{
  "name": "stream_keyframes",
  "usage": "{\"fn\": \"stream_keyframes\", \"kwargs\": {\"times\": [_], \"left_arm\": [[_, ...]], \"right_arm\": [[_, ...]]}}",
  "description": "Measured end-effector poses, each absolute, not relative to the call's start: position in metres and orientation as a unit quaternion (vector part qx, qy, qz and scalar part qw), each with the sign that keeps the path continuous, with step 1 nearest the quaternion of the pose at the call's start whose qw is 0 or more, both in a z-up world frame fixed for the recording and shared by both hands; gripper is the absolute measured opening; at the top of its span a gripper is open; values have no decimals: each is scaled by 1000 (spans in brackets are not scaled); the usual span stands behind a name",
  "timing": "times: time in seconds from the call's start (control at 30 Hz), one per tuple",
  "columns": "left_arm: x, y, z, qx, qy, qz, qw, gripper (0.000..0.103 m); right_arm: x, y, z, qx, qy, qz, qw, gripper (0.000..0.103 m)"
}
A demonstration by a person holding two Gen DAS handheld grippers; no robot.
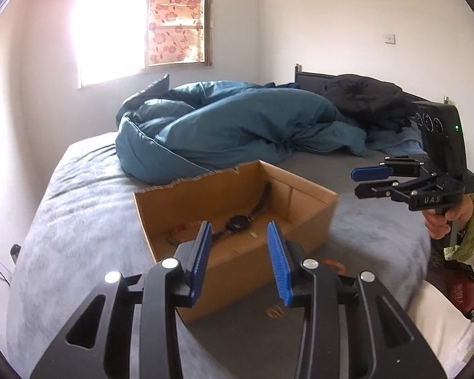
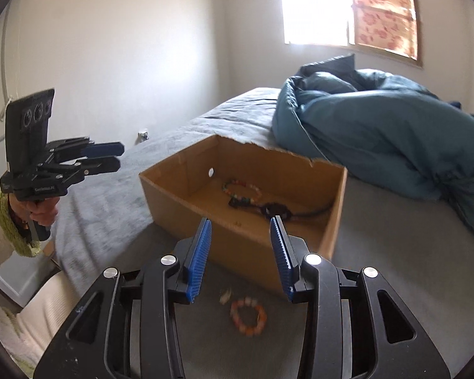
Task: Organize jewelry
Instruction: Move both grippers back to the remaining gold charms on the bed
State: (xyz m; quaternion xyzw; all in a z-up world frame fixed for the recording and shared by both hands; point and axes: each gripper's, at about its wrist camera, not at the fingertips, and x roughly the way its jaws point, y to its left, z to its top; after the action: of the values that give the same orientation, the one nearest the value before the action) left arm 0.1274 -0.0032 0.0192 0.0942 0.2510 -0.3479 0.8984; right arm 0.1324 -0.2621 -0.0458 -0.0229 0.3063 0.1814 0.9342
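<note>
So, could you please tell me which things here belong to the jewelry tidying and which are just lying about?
Part of the job:
- cardboard box
- multicolored bead bracelet in the box
- black watch in the box
- orange bead bracelet on the bed, outside the box

Just lying about:
- teal duvet
- black clothing

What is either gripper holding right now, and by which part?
Nothing. The left gripper and right gripper both stand open and empty above the bed; the orange bracelet lies loose outside the cardboard box.

Each camera sits on a gripper, looks down along its fingers, close to the same cardboard box (image 1: 237, 208) (image 2: 246, 195) on the bed (image 1: 79, 208) (image 2: 395, 268).
</note>
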Motion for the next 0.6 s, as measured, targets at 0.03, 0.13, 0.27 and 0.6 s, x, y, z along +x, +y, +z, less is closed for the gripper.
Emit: {"fn": "stream_keyframes", "kwargs": {"times": [0.03, 0.13, 0.27, 0.6], "left_arm": [[120, -4, 17, 95, 254, -350, 897, 35], [107, -6, 5, 87, 274, -360, 888, 35], [97, -17, -23, 93, 305, -369, 873, 35], [102, -53, -84, 145, 347, -383, 844, 35]], "right_arm": [[123, -264, -49, -19, 311, 179, 933, 38], [107, -265, -62, -8, 324, 178, 929, 38], [99, -260, -85, 25, 345, 183, 920, 37], [123, -231, -129, 55, 386, 209, 897, 35]]}}
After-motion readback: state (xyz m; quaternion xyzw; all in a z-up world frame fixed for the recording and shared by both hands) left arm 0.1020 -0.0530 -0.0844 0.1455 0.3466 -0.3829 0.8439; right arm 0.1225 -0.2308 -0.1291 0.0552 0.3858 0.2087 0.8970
